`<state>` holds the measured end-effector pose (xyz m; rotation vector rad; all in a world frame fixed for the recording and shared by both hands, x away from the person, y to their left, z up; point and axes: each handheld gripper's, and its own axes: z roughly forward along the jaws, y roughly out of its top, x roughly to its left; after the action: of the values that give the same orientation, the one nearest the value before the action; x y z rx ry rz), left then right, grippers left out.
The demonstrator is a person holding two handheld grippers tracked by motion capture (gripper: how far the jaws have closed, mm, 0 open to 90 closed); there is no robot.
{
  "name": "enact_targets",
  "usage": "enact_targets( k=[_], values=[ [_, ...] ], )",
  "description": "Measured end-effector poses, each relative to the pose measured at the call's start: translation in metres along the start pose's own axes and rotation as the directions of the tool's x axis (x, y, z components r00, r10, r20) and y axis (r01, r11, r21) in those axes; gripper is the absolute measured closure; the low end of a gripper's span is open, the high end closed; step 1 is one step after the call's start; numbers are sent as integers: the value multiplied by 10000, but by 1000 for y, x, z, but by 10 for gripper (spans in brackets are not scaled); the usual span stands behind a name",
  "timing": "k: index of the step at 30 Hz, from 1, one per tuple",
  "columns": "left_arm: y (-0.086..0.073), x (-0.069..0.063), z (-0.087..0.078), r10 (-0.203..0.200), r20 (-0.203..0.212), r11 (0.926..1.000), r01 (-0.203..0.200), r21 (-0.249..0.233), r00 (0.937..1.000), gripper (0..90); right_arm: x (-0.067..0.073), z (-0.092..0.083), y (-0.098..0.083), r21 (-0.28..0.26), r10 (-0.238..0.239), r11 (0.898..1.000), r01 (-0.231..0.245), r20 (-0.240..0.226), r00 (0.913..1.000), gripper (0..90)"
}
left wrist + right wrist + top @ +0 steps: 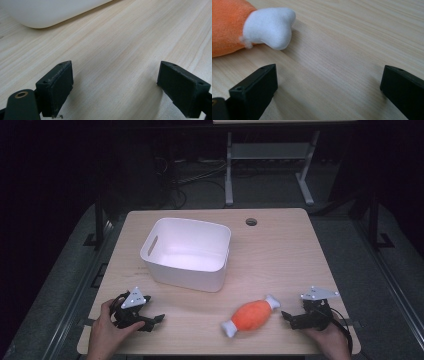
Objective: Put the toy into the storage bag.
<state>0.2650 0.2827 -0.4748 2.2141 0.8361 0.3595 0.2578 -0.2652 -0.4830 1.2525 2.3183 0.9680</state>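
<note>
An orange plush drumstick with white bone ends [252, 314] lies on the wooden table near the front edge, right of centre. In the right gripper view its white end [270, 26] rests just ahead and left of the jaws. My right gripper [288, 317] sits low on the table just right of the toy, open, nothing between its jaws [329, 87]. My left gripper [154, 320] rests at the front left, open over bare wood [115, 85]. A white plastic bin [187, 252] with a handle slot stands behind it, its lower corner [42, 12] ahead of the left jaws.
The wooden table [280, 255] has a round cable hole [251, 222] at the back right. Bare wood lies between the bin and the toy. Beyond the table the floor is dark, with a white metal frame [270, 155] and cables.
</note>
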Motion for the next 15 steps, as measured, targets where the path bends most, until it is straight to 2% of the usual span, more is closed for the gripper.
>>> enact_targets(
  k=[7, 10, 11, 13, 14, 15],
  values=[
    [0, 0, 0, 7, -4, 10000, -7, 2, 10000, 125, 0, -1, 0, 13, -11, 10000, 11, -27, 10000, 23],
    [0, 0, 0, -13, -2, 10000, 13, 1, 10000, 125, 1, -7, -1, 16, -41, 10000, 42, -75, 10000, 154],
    [0, 0, 0, 0, -3, 10000, 0, 1, 10000, 125, 1, -10, -1, 5, 7, 10000, -7, -125, 9999, 159],
    [0, 0, 0, -9, 2, 10000, 9, -3, 10000, 125, 1, -16, 0, -23, 121, 9999, -122, -224, 9997, 243],
    [0, 0, 0, -17, 1, 10000, 17, -2, 10000, 126, 3, -21, 0, -160, 191, 9997, -196, -310, 9993, 321],
    [0, 0, 0, -22, 0, 10000, 22, -5, 10000, 126, 3, -21, 0, -160, 191, 9997, -196, -310, 9993, 321]
  ],
)
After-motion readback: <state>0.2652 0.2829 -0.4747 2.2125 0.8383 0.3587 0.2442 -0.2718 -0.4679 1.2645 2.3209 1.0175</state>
